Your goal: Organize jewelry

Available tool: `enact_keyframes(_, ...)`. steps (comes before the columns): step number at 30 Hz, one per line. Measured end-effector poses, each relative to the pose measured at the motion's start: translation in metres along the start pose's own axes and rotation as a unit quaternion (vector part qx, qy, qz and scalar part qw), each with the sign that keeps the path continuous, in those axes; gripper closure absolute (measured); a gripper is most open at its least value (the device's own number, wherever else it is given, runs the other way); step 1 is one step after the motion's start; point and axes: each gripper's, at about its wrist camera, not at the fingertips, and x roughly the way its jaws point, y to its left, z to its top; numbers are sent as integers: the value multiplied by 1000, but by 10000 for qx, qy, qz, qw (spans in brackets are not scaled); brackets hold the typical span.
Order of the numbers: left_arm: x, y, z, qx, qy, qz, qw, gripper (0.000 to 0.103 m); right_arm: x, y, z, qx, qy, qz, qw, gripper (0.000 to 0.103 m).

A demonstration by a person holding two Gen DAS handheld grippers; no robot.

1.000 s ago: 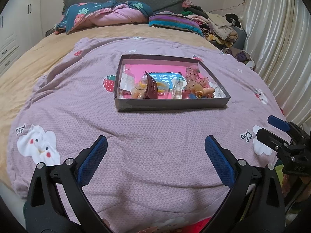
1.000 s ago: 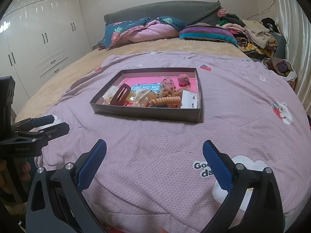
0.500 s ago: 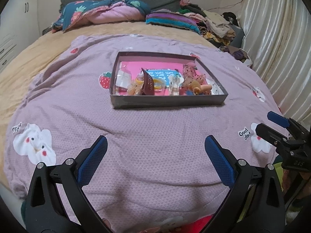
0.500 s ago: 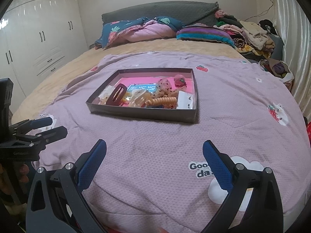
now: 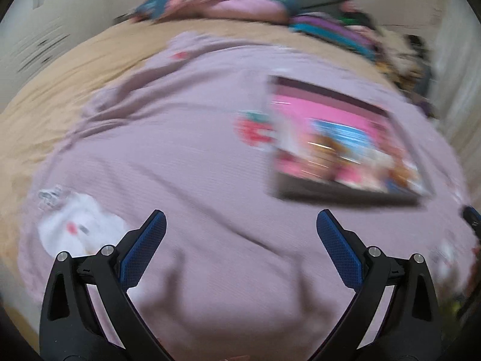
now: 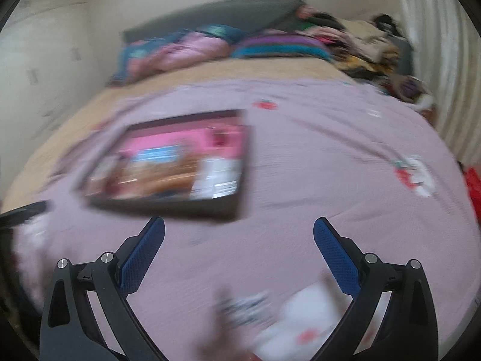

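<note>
Both views are smeared by motion. A shallow dark box [image 5: 345,194] with a pink lining holds a jumble of hair clips and trinkets; it lies on a lilac blanket [image 5: 186,156]. In the left wrist view the box sits up and to the right of my left gripper [image 5: 240,225], which is open and holds nothing. The right wrist view shows the same box [image 6: 168,207] up and to the left of my right gripper [image 6: 239,234], also open with nothing in it. The single items inside the box are too blurred to tell apart.
Pillows and a folded duvet [image 6: 180,48] lie at the head of the bed. A heap of clothes [image 6: 366,48] fills the far right corner. White wardrobes [image 5: 39,30] stand to the left, a curtain [image 6: 445,60] to the right. Bare blanket spreads under both grippers.
Both grippers have moved fast, blurring the views. The box has slid to the right in the left wrist view and to the left in the right wrist view. Both stay open.
</note>
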Motion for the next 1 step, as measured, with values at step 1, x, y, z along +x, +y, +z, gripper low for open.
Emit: enact_keyframes(1,10,16,11,-106,-36,262,9996,9,19,-23,10,140,88,-214,9996,4)
